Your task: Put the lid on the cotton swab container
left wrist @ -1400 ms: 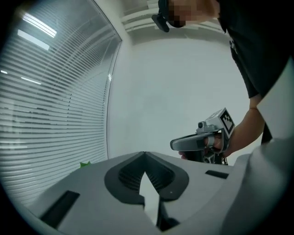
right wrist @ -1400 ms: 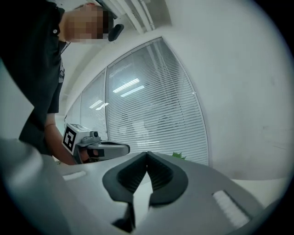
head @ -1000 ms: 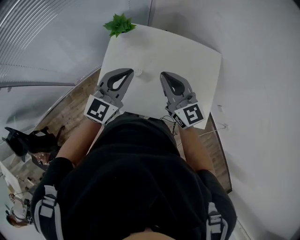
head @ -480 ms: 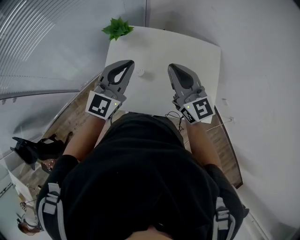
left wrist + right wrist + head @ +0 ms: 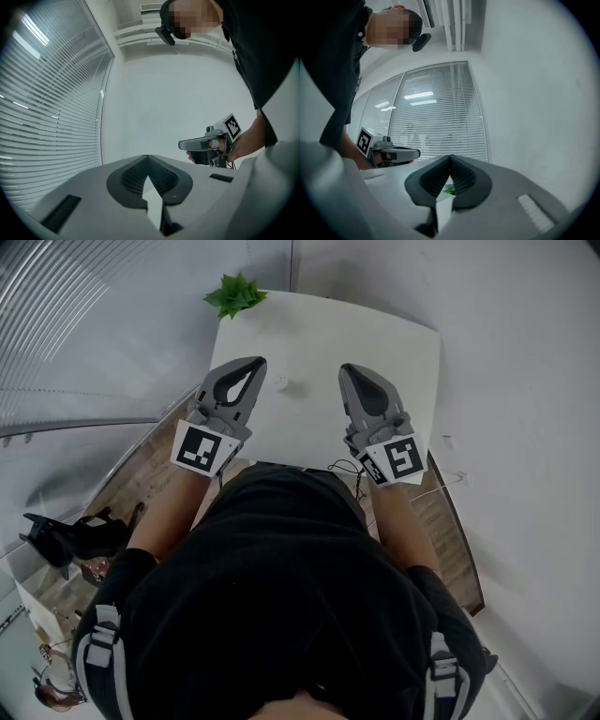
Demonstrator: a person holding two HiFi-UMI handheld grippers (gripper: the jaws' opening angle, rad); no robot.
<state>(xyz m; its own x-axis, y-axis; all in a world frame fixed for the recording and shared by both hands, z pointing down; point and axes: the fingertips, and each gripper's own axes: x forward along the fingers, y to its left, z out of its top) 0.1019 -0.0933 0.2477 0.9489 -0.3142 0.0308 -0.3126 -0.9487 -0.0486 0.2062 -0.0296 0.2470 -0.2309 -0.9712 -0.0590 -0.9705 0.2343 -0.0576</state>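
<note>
Two small white objects lie on the white table: one beside my left gripper's tip and one just to its right. They are too small to tell which is the cotton swab container and which the lid. My left gripper hovers over the table's near left part, shut and empty. My right gripper is level with it further right, shut and empty too. In the left gripper view the jaws meet at the tip. The right gripper view shows its jaws closed the same way.
A small green plant stands at the table's far left corner and shows between the jaws. Window blinds run along the left, a plain wall on the right. Wooden floor lies below the table's near edge.
Both grippers have moved a little forward over the table and slightly apart. Both stay shut with nothing in them.
</note>
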